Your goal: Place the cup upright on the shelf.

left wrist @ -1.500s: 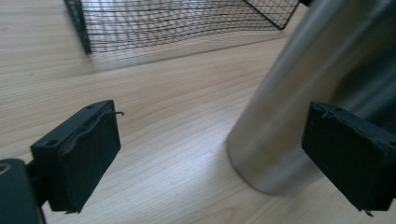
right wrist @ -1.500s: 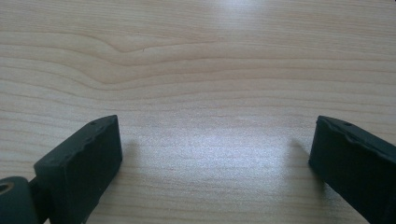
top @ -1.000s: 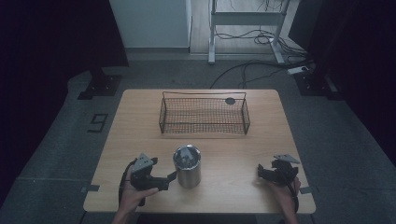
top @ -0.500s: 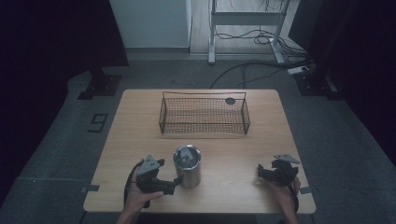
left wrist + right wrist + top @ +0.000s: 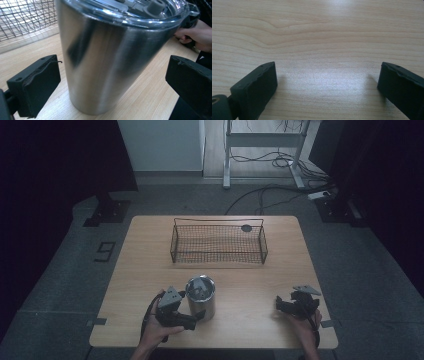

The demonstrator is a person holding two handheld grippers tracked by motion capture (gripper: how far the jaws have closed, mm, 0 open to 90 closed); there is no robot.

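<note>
At the near left part of the bench (image 5: 250,285), the steel tumbler (image 5: 201,297) stands upright with a clear lid on top; the left gripper (image 5: 192,320) is at its base with the jaws spread wide on both sides, not touching the wall; behind it stands the wire basket (image 5: 218,241), well apart; the right gripper (image 5: 281,304) rests near the right edge, its jaws wide above bare wood.

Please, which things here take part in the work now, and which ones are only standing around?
In the work:
- steel tumbler with a clear lid
- left gripper, jaws open around it

Standing around:
- wire basket, beyond the tumbler
- dark round spot behind the basket
- right gripper, open over bare table
</note>
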